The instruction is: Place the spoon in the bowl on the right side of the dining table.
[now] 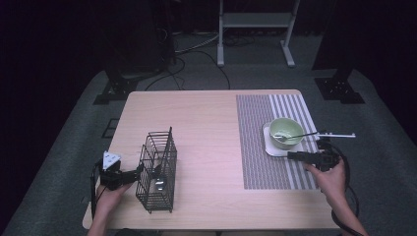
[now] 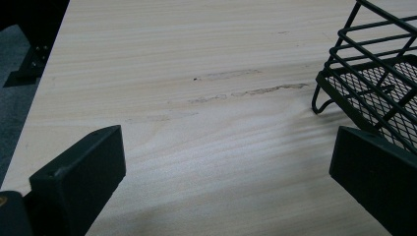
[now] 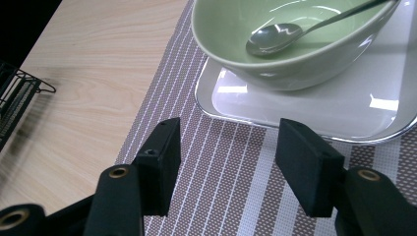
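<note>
Near the right edge of the tabletop (image 1: 206,113), a striped placemat (image 1: 255,147) carries a white square plate (image 1: 271,147), on which sits a green bowl (image 1: 286,131) holding a metal spoon (image 1: 295,136); the spoon's bowl lies inside, and its handle leans over the rim toward the right edge. Right gripper (image 1: 295,156): held level just beside the plate's near side, jaws spread apart with nothing between them; in the right gripper view the gripper (image 3: 226,157) faces the plate's rim (image 3: 231,115) across bare placemat, and the pads touch neither plate nor bowl. Toward the near left corner stands a black wire basket (image 1: 158,169), upright on the wood. Left gripper (image 1: 140,171): low at the basket's left side, jaws wide apart; in the left gripper view one jaw lies next to the basket's mesh base (image 2: 378,93), the other over bare wood, gripping nothing.
</note>
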Tool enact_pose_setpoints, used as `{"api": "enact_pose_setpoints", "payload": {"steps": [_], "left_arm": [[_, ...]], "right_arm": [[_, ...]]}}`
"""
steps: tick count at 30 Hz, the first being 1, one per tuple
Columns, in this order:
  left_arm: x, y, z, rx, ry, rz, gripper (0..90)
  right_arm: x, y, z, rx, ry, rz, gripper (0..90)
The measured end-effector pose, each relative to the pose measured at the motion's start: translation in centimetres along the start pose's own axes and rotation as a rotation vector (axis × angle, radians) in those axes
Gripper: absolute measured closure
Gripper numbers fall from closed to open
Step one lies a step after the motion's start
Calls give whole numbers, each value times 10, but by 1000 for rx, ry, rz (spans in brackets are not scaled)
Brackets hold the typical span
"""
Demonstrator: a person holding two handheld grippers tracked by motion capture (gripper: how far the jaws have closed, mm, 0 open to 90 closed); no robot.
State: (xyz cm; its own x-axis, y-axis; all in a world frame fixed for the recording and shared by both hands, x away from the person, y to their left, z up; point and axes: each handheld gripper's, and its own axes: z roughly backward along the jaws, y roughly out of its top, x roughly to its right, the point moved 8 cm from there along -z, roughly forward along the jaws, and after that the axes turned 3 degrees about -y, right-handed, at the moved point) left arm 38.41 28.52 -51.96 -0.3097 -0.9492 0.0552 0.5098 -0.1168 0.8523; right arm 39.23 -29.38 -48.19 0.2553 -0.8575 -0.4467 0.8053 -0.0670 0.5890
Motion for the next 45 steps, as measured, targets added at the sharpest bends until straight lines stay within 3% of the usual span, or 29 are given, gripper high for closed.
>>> {"api": "enact_pose_setpoints", "payload": {"steps": [12,38,45], "left_arm": [[0,0,0,-3,0,-4,0],[1,0,0,-2,0,-2,0],[1,0,0,-2,0,-2,0]], "right_arm": [[-6,-10,-3,-8,29,2,407],[-38,-34,-4,-35,63,109,404],[-55,-40,-7,-38,98,137,398]]}}
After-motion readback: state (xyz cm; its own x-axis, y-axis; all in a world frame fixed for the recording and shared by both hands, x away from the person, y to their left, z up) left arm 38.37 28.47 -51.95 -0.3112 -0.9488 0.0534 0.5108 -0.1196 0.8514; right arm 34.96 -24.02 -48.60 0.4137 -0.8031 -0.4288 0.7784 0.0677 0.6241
